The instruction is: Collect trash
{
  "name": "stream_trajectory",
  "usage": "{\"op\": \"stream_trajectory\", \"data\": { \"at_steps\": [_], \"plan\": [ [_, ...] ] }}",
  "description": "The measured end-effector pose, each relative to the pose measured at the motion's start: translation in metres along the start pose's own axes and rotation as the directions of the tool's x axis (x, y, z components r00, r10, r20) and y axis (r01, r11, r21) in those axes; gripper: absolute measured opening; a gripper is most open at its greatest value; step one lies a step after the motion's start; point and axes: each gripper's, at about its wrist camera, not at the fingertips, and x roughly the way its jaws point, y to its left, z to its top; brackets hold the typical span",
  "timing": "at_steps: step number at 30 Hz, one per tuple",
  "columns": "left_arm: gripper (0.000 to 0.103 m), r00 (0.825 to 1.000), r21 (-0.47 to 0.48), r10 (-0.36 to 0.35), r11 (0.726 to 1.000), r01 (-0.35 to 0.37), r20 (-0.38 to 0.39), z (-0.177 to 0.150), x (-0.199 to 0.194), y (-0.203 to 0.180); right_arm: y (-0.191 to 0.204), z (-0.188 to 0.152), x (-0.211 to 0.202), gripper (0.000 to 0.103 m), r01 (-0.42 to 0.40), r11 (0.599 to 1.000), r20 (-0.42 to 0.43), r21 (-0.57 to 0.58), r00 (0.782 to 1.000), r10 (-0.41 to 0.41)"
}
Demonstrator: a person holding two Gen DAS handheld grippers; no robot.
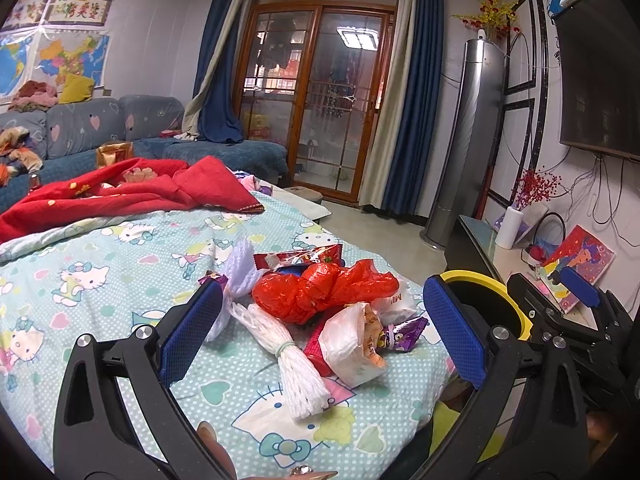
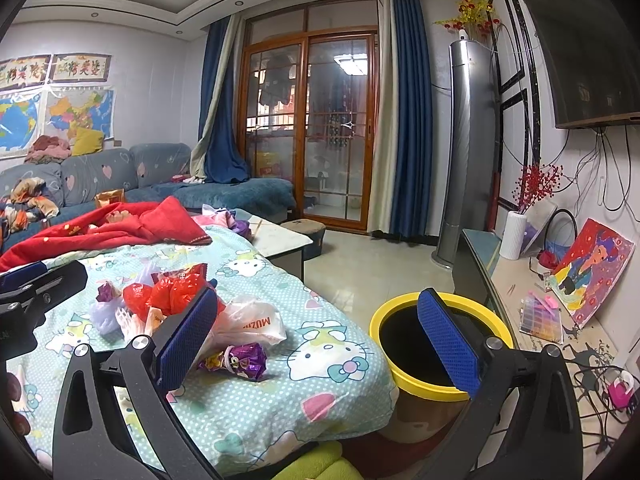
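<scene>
A: Start at the fingers. What's the left gripper (image 1: 322, 330) doing?

B: Its blue pads (image 1: 191, 330) are spread wide apart, nothing between them touching either pad. It hangs over the trash pile, which fills the gap from 10 to 2 o'clock of the gripper's centre.

A: What's in the pile?

B: A crumpled red plastic bag (image 1: 320, 292) at 12 o'clock. Just below it a white foam fruit net (image 1: 292, 364) running down toward 6, and a white plastic bag (image 1: 352, 348) beside that at 3 o'clock. A purple candy wrapper (image 1: 404, 332) touches the white bag's right edge. A red snack wrapper (image 1: 304, 258) lies behind the red bag. All rest on the Hello Kitty bedsheet (image 1: 120, 280).

A: And the right gripper (image 2: 318, 344)?

B: Also released, jaws wide, holding nothing. In its own view the left pad (image 2: 186, 336) sits in front of the white bag, and the purple wrapper lies at about 8 o'clock from the gripper's centre, on the sheet.

A: Where's the bin?

B: The yellow-rimmed bin (image 2: 400, 316) stands on the floor just off the bed's corner, at 3 o'clock; the right pad overlaps its rim in the picture.

A: Further out?

B: A red blanket (image 1: 120, 192) at 11 o'clock on the bed, a blue sofa (image 2: 224, 192) behind it, a wooden glass door (image 2: 308, 128) at 12
</scene>
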Motion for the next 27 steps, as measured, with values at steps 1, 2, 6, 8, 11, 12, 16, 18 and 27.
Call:
{"op": "stream_trajectory", "data": {
  "at_steps": [1,2,6,8,11,12,16,18,27],
  "plan": [
    [0.092,1.000,0.001,0.001,1.000,-0.001,0.001,0.000,0.000,0.000,0.000,0.000,0.000,0.097,0.001,1.000,0.000,0.000,1.000,-0.001],
    [0.092,1.000,0.003,0.001,1.000,-0.001,0.000,0.003,-0.001,-0.002,0.000,0.000,0.000,0.097,0.002,1.000,0.000,0.000,1.000,-0.002],
    [0.092,1.000,0.004,0.002,1.000,-0.002,0.001,0.005,-0.003,-0.005,0.000,0.000,0.000,0.097,0.001,1.000,-0.001,0.000,1.000,-0.001],
    [0.092,1.000,0.004,0.001,1.000,-0.001,0.001,0.005,-0.003,-0.004,0.000,0.000,0.000,0.097,0.000,1.000,0.000,0.001,1.000,0.000],
    [0.092,1.000,0.004,0.001,1.000,-0.001,0.001,0.005,-0.003,-0.005,0.000,0.000,0.001,0.097,0.000,1.000,-0.002,0.000,1.000,0.000],
    [0.092,1.000,0.004,0.002,1.000,-0.002,0.001,0.005,-0.003,-0.005,0.000,0.000,0.001,0.097,0.000,1.000,-0.002,0.001,1.000,0.000],
    [0.092,1.000,0.001,0.001,1.000,-0.001,0.001,0.006,-0.003,-0.004,0.001,-0.001,0.001,0.097,0.000,1.000,-0.004,0.000,1.000,0.000],
    [0.092,1.000,0.001,0.002,1.000,-0.002,0.000,0.006,-0.003,-0.004,0.001,-0.001,0.001,0.097,-0.001,1.000,-0.003,0.000,1.000,0.001],
    [0.092,1.000,-0.036,0.015,0.999,-0.015,-0.003,0.004,-0.001,0.007,0.007,-0.004,0.003,0.097,-0.044,0.999,-0.023,-0.012,0.999,0.044]
  ]
}}
